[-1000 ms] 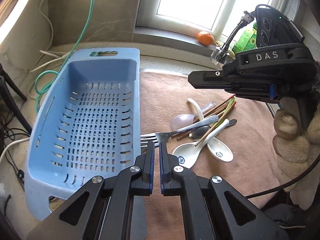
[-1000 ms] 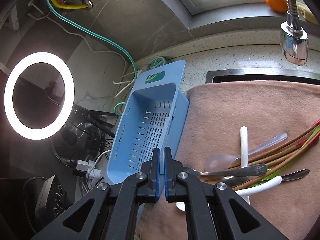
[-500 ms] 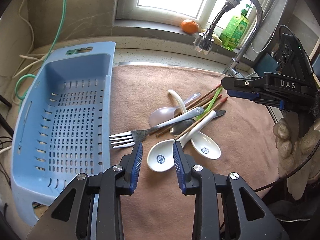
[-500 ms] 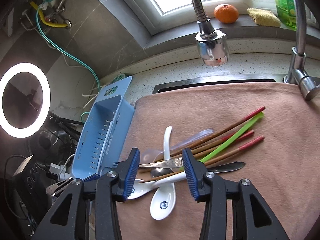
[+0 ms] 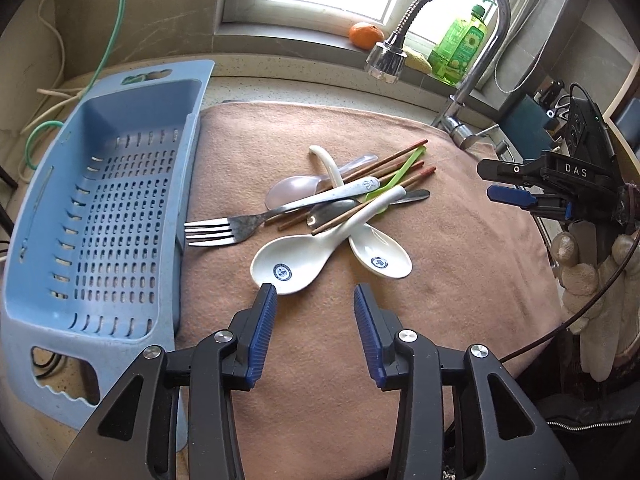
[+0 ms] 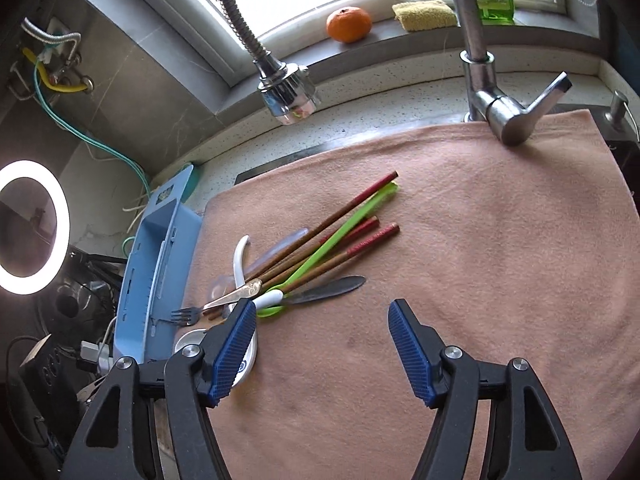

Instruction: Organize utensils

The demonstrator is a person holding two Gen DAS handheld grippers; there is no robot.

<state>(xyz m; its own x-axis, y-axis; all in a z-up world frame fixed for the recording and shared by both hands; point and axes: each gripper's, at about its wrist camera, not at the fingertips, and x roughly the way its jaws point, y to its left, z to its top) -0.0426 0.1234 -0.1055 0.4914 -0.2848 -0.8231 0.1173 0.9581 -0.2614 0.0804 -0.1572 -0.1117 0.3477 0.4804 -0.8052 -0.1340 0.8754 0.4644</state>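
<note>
A pile of utensils lies on a pinkish-brown towel: a metal fork, two white ceramic spoons, brown chopsticks, a green spoon and a dark metal spoon. My left gripper hovers just in front of the nearer white spoon, its jaws opening with nothing between them. My right gripper hangs right of the pile, its jaws also opening and empty; it shows at the right edge of the left wrist view, held by a gloved hand.
A pale blue perforated basket stands left of the towel. A faucet with a hose head hangs over the far side, its lever on the towel's corner. An orange, sponge and green soap bottle sit on the sill. A ring light glows at left.
Both grippers went from shut to open. The right gripper swung away from the basket to the right of the pile. The left gripper shifted right, from the fork toward the white spoons.
</note>
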